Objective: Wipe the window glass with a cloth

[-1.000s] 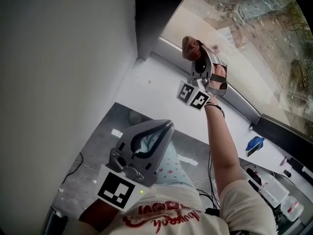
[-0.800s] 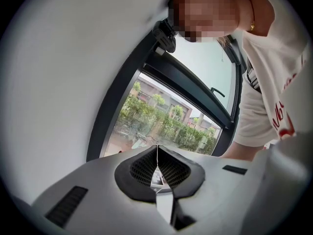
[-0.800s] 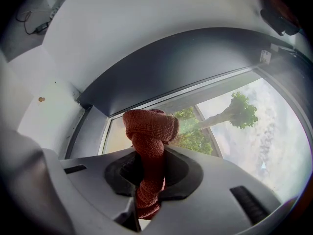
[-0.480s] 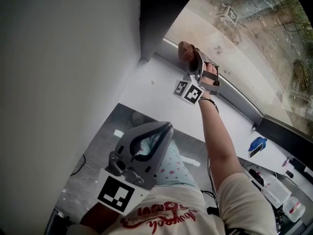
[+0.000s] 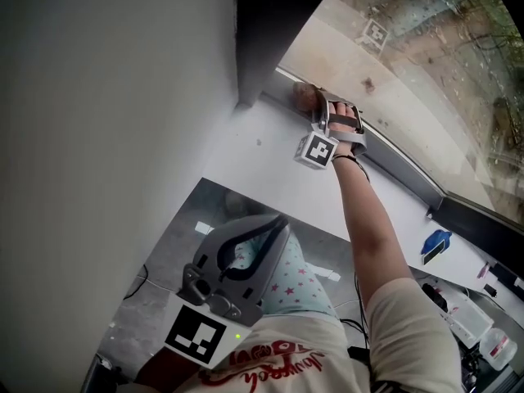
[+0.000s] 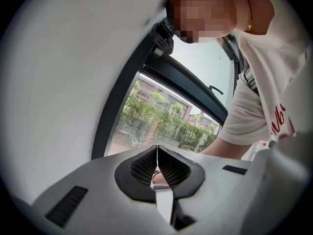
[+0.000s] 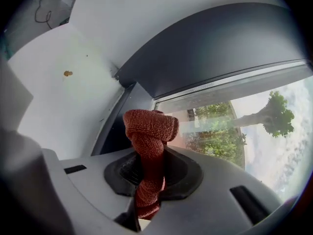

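A rust-red cloth (image 5: 304,97) (image 7: 148,130) is bunched up in my right gripper (image 5: 314,110) (image 7: 149,161), which is shut on it. In the head view the cloth sits at the near corner of the window glass (image 5: 409,56), right by the grey frame rail (image 5: 393,160). In the right gripper view the glass (image 7: 234,126) lies just beyond the cloth, under a dark frame (image 7: 205,48). My left gripper (image 5: 276,222) (image 6: 157,149) hangs low near the person's body, jaws closed together and holding nothing, far from the glass (image 6: 161,121).
A white sill (image 5: 270,166) runs under the window, with a blue object (image 5: 431,242) further along it. A white wall (image 5: 106,97) fills the left. Bottles and small items (image 5: 483,334) lie at the lower right, cables on the grey floor (image 5: 160,260).
My right gripper has carried the cloth down the glass toward the corner by the frame rail. The left gripper has stayed about where it was.
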Motion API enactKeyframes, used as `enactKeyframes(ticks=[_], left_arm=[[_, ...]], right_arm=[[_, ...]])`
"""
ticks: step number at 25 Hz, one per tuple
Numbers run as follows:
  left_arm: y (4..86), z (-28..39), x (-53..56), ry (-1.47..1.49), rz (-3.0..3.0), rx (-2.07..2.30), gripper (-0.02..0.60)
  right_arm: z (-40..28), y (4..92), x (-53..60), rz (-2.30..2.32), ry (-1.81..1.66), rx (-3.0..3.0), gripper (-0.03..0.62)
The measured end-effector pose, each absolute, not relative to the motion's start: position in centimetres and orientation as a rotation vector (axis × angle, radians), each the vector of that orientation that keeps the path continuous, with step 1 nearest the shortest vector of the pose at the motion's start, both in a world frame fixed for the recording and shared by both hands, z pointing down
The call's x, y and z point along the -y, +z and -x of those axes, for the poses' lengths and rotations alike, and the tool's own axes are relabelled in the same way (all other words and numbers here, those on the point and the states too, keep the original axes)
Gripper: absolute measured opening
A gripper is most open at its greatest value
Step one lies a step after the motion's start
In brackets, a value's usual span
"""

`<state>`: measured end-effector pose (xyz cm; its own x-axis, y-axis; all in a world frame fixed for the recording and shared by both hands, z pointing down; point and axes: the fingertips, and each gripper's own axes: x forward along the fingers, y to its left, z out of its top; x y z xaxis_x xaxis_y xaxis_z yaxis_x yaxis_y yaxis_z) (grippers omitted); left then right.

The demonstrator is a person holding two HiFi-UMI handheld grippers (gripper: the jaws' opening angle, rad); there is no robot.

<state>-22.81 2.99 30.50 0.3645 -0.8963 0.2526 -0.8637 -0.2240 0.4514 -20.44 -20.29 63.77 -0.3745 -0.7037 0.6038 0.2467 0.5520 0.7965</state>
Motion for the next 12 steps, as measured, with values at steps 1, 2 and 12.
enactKeyframes(ticks=[1,2,12], left_arm=[[30.6,22.8,-3.1,-0.076,-2.111,1.518,0.021],[30.6,22.8,-3.2,-0.074,-2.11,1.519,0.021],[29.3,22.1,-3.2,-0.079,-2.155,1.507,0.021]], right_arm=[[20.5,64.3,20.2,-0.369,-1.053,1.658,0.072],[20.6,64.6,20.1,-0.356,-1.039,1.655,0.072],[21.7,58.2,19.5,-0.565,-0.868,1.834,0.072]])
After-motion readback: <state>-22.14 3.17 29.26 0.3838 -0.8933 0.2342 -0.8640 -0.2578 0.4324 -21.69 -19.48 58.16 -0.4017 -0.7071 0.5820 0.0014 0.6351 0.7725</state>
